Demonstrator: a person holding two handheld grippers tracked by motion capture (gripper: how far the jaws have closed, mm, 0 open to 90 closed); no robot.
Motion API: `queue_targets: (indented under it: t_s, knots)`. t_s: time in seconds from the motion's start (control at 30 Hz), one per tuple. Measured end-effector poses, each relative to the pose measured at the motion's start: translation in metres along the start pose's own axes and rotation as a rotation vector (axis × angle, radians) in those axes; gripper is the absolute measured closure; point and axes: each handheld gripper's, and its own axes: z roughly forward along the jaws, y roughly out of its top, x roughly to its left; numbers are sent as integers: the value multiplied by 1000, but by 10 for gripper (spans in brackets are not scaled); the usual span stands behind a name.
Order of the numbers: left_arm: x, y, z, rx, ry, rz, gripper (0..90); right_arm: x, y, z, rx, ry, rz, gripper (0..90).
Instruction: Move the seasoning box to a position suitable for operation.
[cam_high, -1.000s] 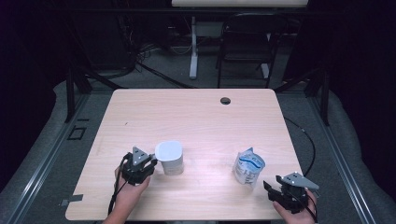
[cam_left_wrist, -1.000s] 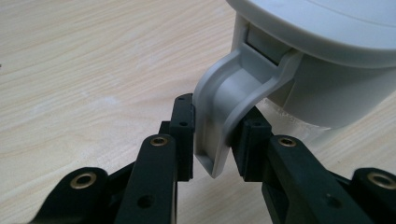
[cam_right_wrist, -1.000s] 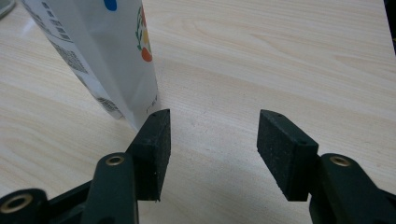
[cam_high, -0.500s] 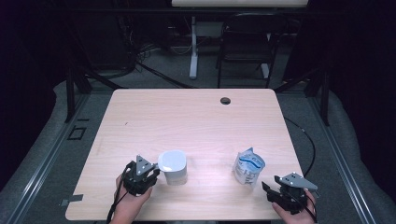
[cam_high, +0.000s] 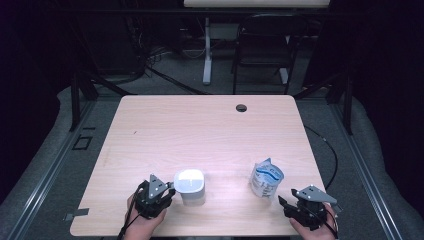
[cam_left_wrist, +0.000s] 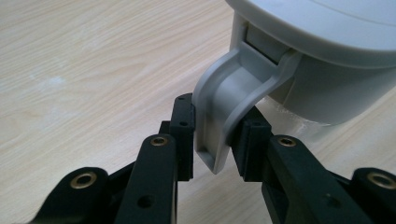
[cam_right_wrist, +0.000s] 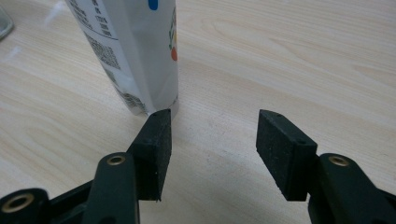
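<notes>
On wooden table (cam_high: 200, 130), left gripper (cam_left_wrist: 212, 140) clamps container handle (cam_left_wrist: 224, 102).

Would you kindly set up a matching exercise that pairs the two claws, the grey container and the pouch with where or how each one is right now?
Things:
1. left claw
2. right claw
3. grey container
4. white-and-blue pouch
5. dark round hole

States or places:
A. stands upright near the table's right front
B. jaws apart, nothing between them
C. near the table's far edge
D. shut on a handle
E. held by its handle at the table's left front

Pairs: 1-D, 2-B, 3-E, 4-A, 5-C
</notes>
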Motion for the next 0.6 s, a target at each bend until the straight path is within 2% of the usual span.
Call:
queue_targets:
  t_s: [0.17, 0.6]
  knots:
    - [-3, 0, 1, -13, -19, 15, 729, 1, 0, 1, 3, 9, -15, 455]
    - [-1, -1, 3, -31, -34, 2, 728, 1, 0, 2, 9, 12, -20, 456]
